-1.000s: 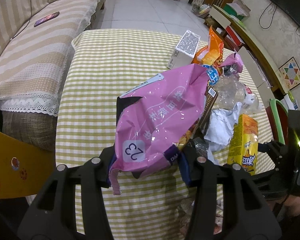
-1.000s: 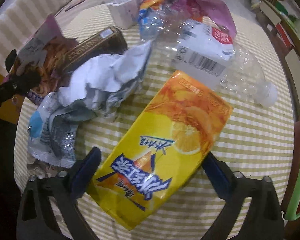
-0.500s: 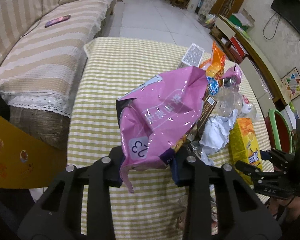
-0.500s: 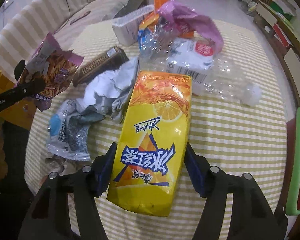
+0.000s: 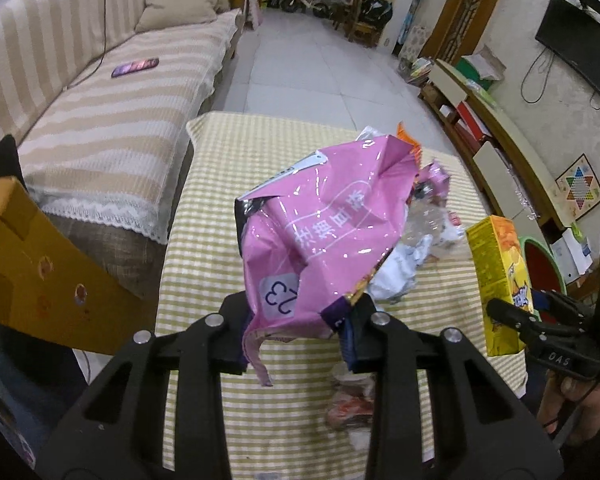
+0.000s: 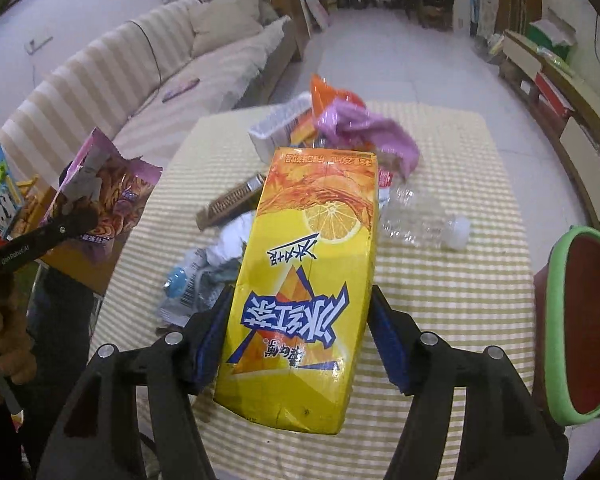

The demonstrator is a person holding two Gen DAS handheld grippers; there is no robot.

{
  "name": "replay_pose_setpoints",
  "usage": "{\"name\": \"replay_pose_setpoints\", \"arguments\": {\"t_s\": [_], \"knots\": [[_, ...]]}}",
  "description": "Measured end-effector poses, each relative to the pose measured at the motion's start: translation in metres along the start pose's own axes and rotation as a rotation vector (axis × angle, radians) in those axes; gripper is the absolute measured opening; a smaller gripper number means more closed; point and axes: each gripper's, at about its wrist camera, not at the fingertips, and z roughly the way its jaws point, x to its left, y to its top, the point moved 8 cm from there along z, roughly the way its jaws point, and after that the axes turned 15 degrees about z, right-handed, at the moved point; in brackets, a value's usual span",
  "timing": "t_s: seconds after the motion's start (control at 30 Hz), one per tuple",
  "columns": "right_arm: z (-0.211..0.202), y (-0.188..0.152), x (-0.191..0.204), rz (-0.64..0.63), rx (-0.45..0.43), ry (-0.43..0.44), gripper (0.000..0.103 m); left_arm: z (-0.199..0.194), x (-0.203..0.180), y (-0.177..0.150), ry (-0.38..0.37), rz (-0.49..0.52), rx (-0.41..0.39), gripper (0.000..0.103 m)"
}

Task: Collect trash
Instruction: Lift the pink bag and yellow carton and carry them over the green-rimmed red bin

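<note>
Progress looks partial: the left gripper (image 5: 300, 330) is clamped on a crinkled pink snack bag (image 5: 324, 224) held up above the checked table (image 5: 220, 184), and the right gripper (image 6: 296, 340) is clamped on a dented yellow juice carton (image 6: 304, 292), also off the table. Beyond the carton, on the table, trash is left: crumpled white paper (image 6: 228, 246), a crushed clear bottle (image 6: 424, 226), a brown box (image 6: 232, 202) and, farthest, an orange wrapper (image 6: 328, 98).
</note>
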Motion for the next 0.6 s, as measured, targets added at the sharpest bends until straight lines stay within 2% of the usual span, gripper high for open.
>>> {"name": "replay_pose_setpoints", "arguments": {"t_s": [0.3, 0.6], "knots": [[-0.039, 0.022, -0.031, 0.07, -0.097, 0.01, 0.063, -0.012, -0.048, 0.028, -0.024, 0.083, -0.03, 0.032], [-0.083, 0.04, -0.106, 0.184, -0.204, -0.047, 0.063, -0.001, -0.121, 0.059, -0.112, 0.176, -0.047, 0.032]]}}
